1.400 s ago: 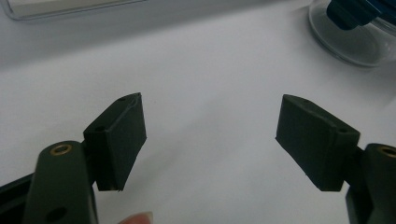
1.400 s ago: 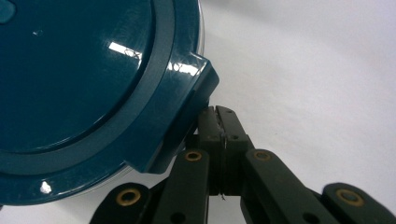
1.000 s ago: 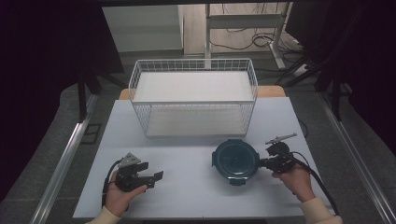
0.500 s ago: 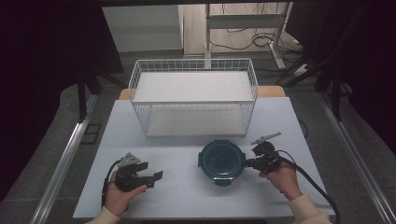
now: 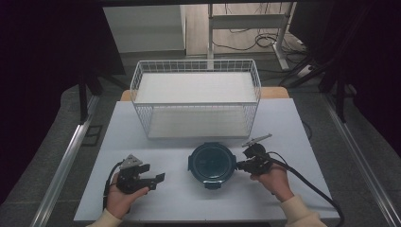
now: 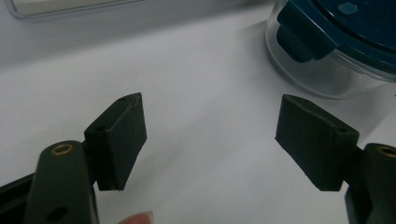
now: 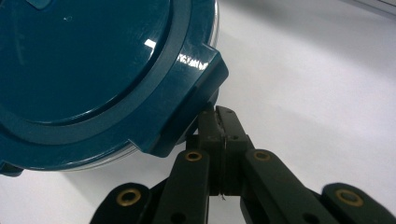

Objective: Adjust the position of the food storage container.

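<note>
Container lid (image 5: 212,163) dark teal; wire basket (image 5: 196,97) white; table (image 5: 293,123) white; grippers black.

We are in what looks like a lab or test room set up for recording. The white desk (image 5: 156,142) stands on grey carpeted floor (image 5: 42,156), with dark curtains (image 5: 52,42) hanging to the left and right. A metal rail (image 5: 66,161) runs along the floor on the left side. At the far end we see the legs of another metal-framed table (image 5: 210,28) and loose cables (image 5: 250,38) trailing across the floor beneath it. Nothing homely surrounds us: bare surfaces, plain gear.
</note>
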Motion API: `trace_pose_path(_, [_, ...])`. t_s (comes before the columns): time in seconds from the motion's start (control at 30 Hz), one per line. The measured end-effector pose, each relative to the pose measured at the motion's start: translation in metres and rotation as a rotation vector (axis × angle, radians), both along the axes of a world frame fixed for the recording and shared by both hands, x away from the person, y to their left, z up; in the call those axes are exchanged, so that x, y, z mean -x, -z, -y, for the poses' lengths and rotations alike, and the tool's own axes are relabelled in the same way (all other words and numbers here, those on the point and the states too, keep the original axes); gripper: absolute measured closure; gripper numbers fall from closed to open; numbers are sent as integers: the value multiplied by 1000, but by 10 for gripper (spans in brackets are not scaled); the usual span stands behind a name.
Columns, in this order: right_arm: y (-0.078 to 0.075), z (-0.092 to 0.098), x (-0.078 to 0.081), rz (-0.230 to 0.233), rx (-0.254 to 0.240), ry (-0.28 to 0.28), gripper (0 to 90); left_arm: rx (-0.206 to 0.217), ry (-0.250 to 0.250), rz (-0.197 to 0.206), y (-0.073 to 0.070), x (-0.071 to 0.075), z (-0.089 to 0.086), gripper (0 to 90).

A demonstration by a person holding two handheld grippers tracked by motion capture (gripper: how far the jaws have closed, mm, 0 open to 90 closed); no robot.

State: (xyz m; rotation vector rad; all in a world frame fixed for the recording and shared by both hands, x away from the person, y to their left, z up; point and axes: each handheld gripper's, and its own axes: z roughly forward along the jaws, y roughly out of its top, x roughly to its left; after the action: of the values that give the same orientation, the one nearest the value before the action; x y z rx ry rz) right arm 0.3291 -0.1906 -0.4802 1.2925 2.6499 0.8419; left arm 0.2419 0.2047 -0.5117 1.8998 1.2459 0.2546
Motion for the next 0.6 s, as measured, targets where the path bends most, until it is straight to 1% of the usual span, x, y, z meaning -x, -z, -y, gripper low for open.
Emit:
trace_pose_path(0.07, [1,-3,1,7,-5,-9,900,1,-5,2,-1,1,0,243])
trace_pose_path(0.2, [1,-2,2,10,-8,-23,900,3,-10,5,-2,1,-1,243])
trace_pose_path(0.23, [1,-1,2,23,-6,-35,899,4,-11,6,-2,2,-2,243])
trace_pose_path(0.27, [-2,3,5,50,-45,-10,900,8,-14,9,-2,2,-2,243])
trace_pose_path(0.3, [-2,3,5,50,-45,-10,900,8,-14,9,-2,2,-2,243])
trace_pose_path(0.33, [-4,6,6,58,-73,2,900,9,-15,9,-2,2,-3,243])
trace_pose_path(0.37, [-6,10,9,75,-103,14,899,9,-16,7,-2,2,-3,242])
trace_pose_path(0.4, [-8,12,11,90,-121,25,899,8,-16,6,-1,2,-3,241])
trace_pose_path(0.43, [-9,15,14,109,-131,37,899,8,-16,5,-1,2,-3,240])
trace_pose_path(0.47, [-11,20,21,138,-138,59,897,9,-17,5,-1,2,-4,239])
trace_pose_path(0.5, [-11,20,21,138,-138,59,897,9,-17,5,-1,2,-4,239])
trace_pose_path(0.53, [-12,23,24,152,-141,64,894,10,-16,6,-2,2,-4,239])
trace_pose_path(0.57, [-14,27,28,169,-152,67,856,12,-17,6,-2,2,-4,238])
trace_pose_path(0.6, [-15,30,33,188,-163,65,796,14,-16,6,-2,2,-4,237])
